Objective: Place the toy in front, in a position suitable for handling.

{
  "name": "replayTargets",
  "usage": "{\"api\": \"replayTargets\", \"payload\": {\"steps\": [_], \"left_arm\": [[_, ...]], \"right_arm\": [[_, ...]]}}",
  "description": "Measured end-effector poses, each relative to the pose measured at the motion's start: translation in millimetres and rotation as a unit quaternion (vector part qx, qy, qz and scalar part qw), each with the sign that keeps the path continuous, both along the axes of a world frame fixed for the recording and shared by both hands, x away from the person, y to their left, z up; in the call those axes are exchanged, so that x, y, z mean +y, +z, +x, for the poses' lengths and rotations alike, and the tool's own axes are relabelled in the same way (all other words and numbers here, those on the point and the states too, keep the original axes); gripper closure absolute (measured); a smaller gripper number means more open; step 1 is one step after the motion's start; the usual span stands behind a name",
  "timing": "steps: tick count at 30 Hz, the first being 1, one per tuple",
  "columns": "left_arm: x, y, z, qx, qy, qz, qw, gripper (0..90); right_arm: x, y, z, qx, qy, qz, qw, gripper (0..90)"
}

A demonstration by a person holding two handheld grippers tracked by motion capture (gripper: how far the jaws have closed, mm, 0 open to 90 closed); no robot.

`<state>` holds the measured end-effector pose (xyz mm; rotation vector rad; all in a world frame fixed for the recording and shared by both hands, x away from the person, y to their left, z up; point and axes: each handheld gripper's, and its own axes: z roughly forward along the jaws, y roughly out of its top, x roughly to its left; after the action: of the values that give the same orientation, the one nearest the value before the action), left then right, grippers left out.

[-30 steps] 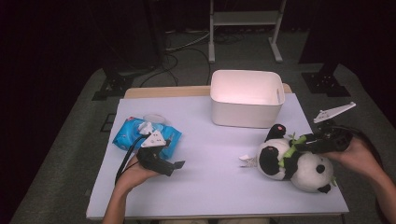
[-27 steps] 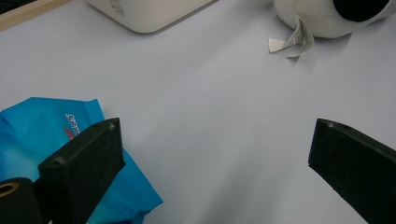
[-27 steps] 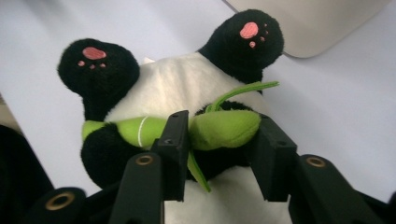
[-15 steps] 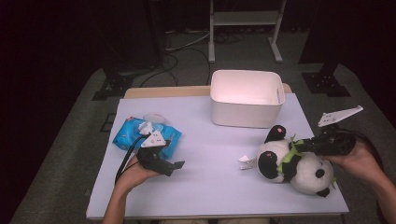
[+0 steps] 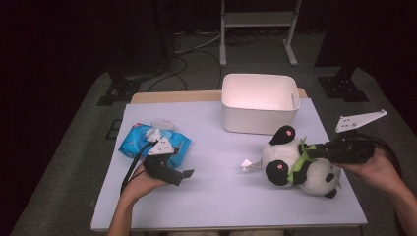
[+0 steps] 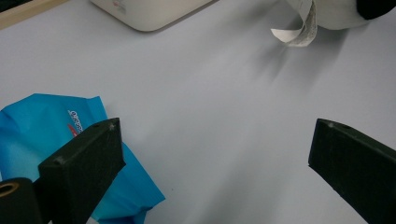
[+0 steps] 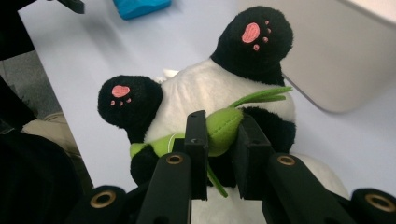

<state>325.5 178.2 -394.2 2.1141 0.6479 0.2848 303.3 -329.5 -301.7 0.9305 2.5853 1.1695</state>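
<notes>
A black-and-white panda plush point(image 5: 314, 173) lies on its back at the table's right, paws up. My right gripper point(image 5: 306, 152) comes in from the right, and its jaws have just closed on the green bamboo piece point(image 7: 229, 120) across the panda's point(image 7: 201, 88) belly; in the right gripper view the gripper point(image 7: 222, 136) squeezes it from both sides. My left gripper point(image 5: 185, 175) rests open on the table at the left, beside a blue wipes pack point(image 5: 135, 141). In the left gripper view the gripper point(image 6: 215, 149) has nothing between its wide jaws, with the pack point(image 6: 42, 126) at its left.
A white bin point(image 5: 258, 104) stands at the back centre-right, just beyond the panda. The plush's paper tag point(image 5: 246, 165) sticks out toward the table's middle. A stand and cables are on the floor behind the table.
The right gripper has closed on the panda's green bamboo and lifted slightly, raising the plush's upper end. The left hand has stayed put.
</notes>
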Motion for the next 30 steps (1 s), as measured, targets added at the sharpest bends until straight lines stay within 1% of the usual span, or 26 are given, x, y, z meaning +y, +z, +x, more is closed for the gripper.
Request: {"api": "replayTargets", "payload": {"steps": [2, 3, 4, 7, 8, 9, 10, 11, 12, 13, 14, 15, 16, 17, 18, 19, 20, 21, 22, 25, 26, 27, 28, 29, 30], "left_arm": [[0.8, 0.2, 0.2, 0.0, 0.001, -0.001, 1.0, 2.7], [1.5, 0.7, 0.0, -0.001, 0.002, -0.002, 1.0, 2.7], [1.5, 0.7, 0.0, -0.001, 0.002, -0.002, 1.0, 2.7], [2.8, 1.7, -0.2, -0.003, 0.003, -0.002, 1.0, 2.7], [3.4, 2.2, -0.4, -0.004, 0.003, -0.002, 1.0, 2.7], [4.1, 2.7, -0.4, -0.004, 0.003, -0.002, 1.0, 2.7], [4.9, 3.0, -0.4, -0.005, 0.004, -0.003, 1.0, 2.7], [5.6, 3.3, -0.4, -0.005, 0.006, -0.004, 1.0, 2.7], [6.2, 3.3, -0.4, -0.004, 0.008, -0.007, 0.9999, 2.7], [8.2, 3.4, 0.0, -0.005, 0.008, -0.004, 0.9999, 2.7], [8.2, 3.4, 0.0, -0.005, 0.008, -0.004, 0.9999, 2.7], [9.4, 3.6, 0.1, -0.005, 0.008, -0.004, 0.9999, 2.7], [9.4, 3.6, 0.1, -0.005, 0.008, -0.004, 0.9999, 2.7], [10.6, 4.1, 0.1, -0.005, 0.01, -0.005, 0.9999, 2.7], [10.6, 4.1, 0.1, -0.005, 0.01, -0.005, 0.9999, 2.7], [11.3, 4.5, 0.0, -0.005, 0.011, -0.006, 0.9999, 2.7], [12.1, 4.9, -0.1, -0.006, 0.012, -0.006, 0.9999, 2.7], [13.5, 5.6, -0.2, -0.006, 0.012, -0.006, 0.9999, 2.7], [13.5, 5.6, -0.2, -0.006, 0.012, -0.006, 0.9999, 2.7], [15.3, 7.7, -0.8, -0.009, 0.013, -0.01, 0.9998, 2.7], [15.3, 7.7, -0.8, -0.009, 0.013, -0.01, 0.9998, 2.7], [16.0, 8.0, -0.9, -0.009, 0.014, -0.011, 0.9998, 2.7], [16.4, 8.0, -0.8, -0.01, 0.014, -0.011, 0.9998, 2.7], [16.8, 7.9, -0.8, -0.01, 0.016, -0.011, 0.9998, 2.7], [17.5, 7.7, -0.6, -0.009, 0.016, -0.01, 0.9998, 2.7]], "right_arm": [[7.9, 4.6, -0.5, -0.006, 0.007, 0.0, 1.0, 76.6], [17.2, 8.4, -0.4, -0.011, 0.019, 0.002, 0.9998, 76.6], [17.2, 8.4, -0.4, -0.011, 0.019, 0.002, 0.9998, 76.6], [33.5, 12.9, 0.0, -0.014, 0.034, -0.003, 0.9993, 76.6], [44.3, 15.0, 0.9, -0.019, 0.042, -0.005, 0.9989, 76.6], [44.3, 15.0, 0.9, -0.019, 0.042, -0.005, 0.9989, 76.6], [49.9, 16.0, 1.2, -0.021, 0.048, -0.006, 0.9986, 76.6], [60.7, 17.8, 1.7, -0.03, 0.059, -0.004, 0.9978, 76.6], [60.7, 17.8, 1.7, -0.03, 0.059, -0.004, 0.9978, 76.6], [71.4, 19.2, 2.7, -0.035, 0.07, 0.0, 0.997, 76.6], [71.4, 19.2, 2.7, -0.035, 0.07, 0.0, 0.997, 76.6], [82.3, 19.7, 4.7, -0.036, 0.08, 0.001, 0.9961, 76.5], [82.3, 19.7, 4.7, -0.036, 0.08, 0.001, 0.9961, 76.5], [92.9, 19.2, 7.6, -0.034, 0.091, 0.004, 0.9953, 76.6], [92.9, 19.2, 7.6, -0.034, 0.091, 0.004, 0.9953, 76.6], [103.9, 18.6, 9.9, -0.032, 0.101, 0.004, 0.9944, 76.5], [103.9, 18.6, 9.9, -0.032, 0.101, 0.004, 0.9944, 76.5], [114.8, 17.9, 11.8, -0.033, 0.113, 0.003, 0.993, 76.5], [114.8, 17.9, 11.8, -0.033, 0.113, 0.003, 0.993, 76.5], [135.2, 16.6, 14.0, -0.036, 0.134, -0.005, 0.9904, 76.5], [135.2, 16.6, 14.0, -0.036, 0.134, -0.005, 0.9904, 76.5], [139.6, 15.7, 15.2, -0.035, 0.14, -0.008, 0.9895, 76.5], [144.9, 14.1, 16.5, -0.031, 0.146, -0.01, 0.9888, 76.4], [151.9, 10.3, 18.8, -0.022, 0.15, -0.009, 0.9884, 76.4], [151.9, 10.3, 18.8, -0.022, 0.15, -0.009, 0.9884, 76.4]]}}
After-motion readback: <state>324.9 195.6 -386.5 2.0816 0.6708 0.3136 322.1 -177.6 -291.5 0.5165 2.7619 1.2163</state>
